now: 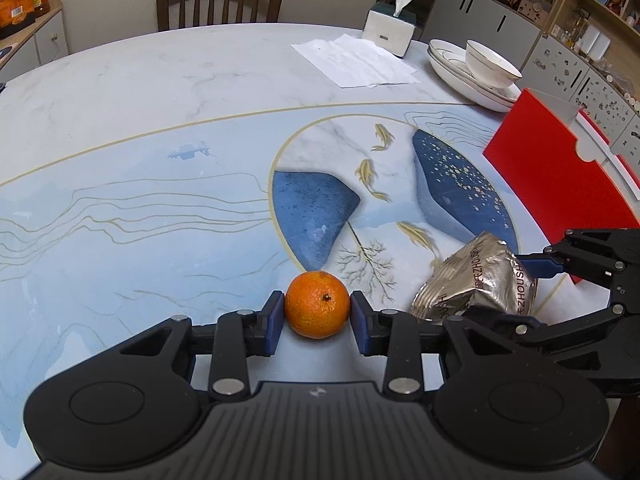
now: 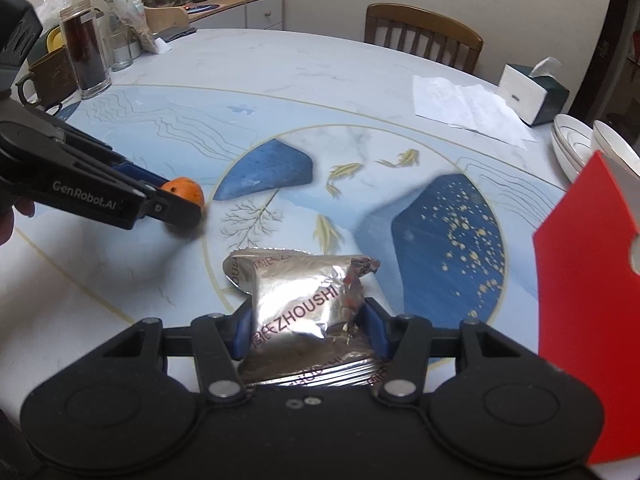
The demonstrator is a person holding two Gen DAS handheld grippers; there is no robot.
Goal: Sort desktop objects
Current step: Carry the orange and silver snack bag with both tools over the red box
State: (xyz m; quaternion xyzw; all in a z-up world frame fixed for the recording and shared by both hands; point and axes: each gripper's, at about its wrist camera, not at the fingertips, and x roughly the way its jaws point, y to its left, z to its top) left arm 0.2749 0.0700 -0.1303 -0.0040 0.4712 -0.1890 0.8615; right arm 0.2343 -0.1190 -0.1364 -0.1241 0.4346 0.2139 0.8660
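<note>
A small orange point(image 1: 317, 305) rests on the painted table, and my left gripper point(image 1: 317, 316) is shut on it, blue pads pressed against both sides. From the right wrist view the same orange point(image 2: 186, 191) shows at the left, partly hidden behind the left gripper point(image 2: 182, 204). A silver foil snack packet point(image 2: 304, 300) printed ZHOUSHI sits between the blue pads of my right gripper point(image 2: 306, 330), which is shut on it; its near end looks slightly raised. In the left wrist view the packet point(image 1: 476, 280) lies at the right, held by the right gripper point(image 1: 508, 292).
A red open box point(image 1: 556, 184) stands at the right edge point(image 2: 584, 280). Stacked white plates with a bowl point(image 1: 480, 72), paper sheets point(image 1: 356, 60) and a tissue box point(image 1: 390, 30) lie beyond. Jars and a mug point(image 2: 76, 56) crowd the far left. A wooden chair point(image 1: 220, 4) stands behind the table.
</note>
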